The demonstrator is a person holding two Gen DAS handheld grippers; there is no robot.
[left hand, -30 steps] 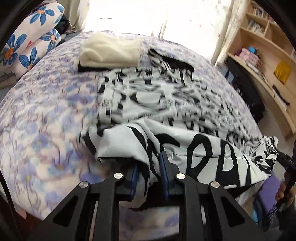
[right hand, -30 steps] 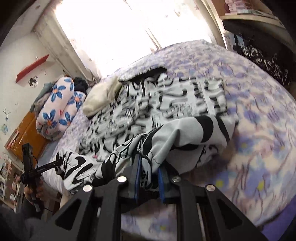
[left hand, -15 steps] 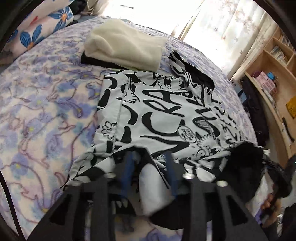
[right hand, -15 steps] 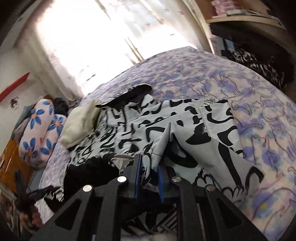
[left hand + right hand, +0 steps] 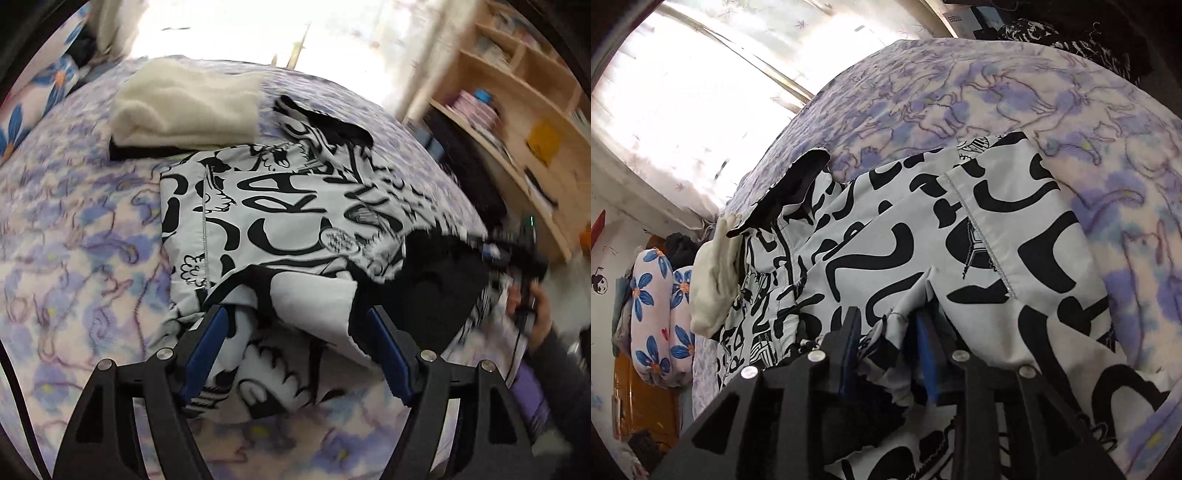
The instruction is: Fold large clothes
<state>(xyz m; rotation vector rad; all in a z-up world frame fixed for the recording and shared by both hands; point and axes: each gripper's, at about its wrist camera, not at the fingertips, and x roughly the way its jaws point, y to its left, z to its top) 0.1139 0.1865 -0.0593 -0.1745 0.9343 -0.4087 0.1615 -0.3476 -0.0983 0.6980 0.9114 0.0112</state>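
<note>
Left wrist view. The left gripper enters from 6 o'clock with its jaws spread wide, having just been opening. A folded edge of the black-and-white printed garment lies between the blue pads, but they do not press on it; the cloth rests loose on the bed. The garment lies at frame centre on the purple floral bedspread, its hem doubled back toward the collar and showing black lining at 3 o'clock. A folded cream garment over a black layer lies just beyond it at 11 o'clock, touching its far edge. A flower-print pillow sits at 10 o'clock. A wooden shelf unit stands at 2 o'clock. At 3 o'clock the person's right hand, blurred, grasps the other gripper's handle.

Right wrist view. The right gripper enters from 6 o'clock, rolled to one side. Its jaws stand partly apart, having just been opening. A pinch of the printed garment rises between the pads; whether they press on it cannot be told. The garment fills the centre, its black-lined collar at 10 o'clock. The bedspread fills 12 to 3 o'clock. The cream garment and the pillow lie at 9 o'clock, beneath a bright curtained window.
</note>
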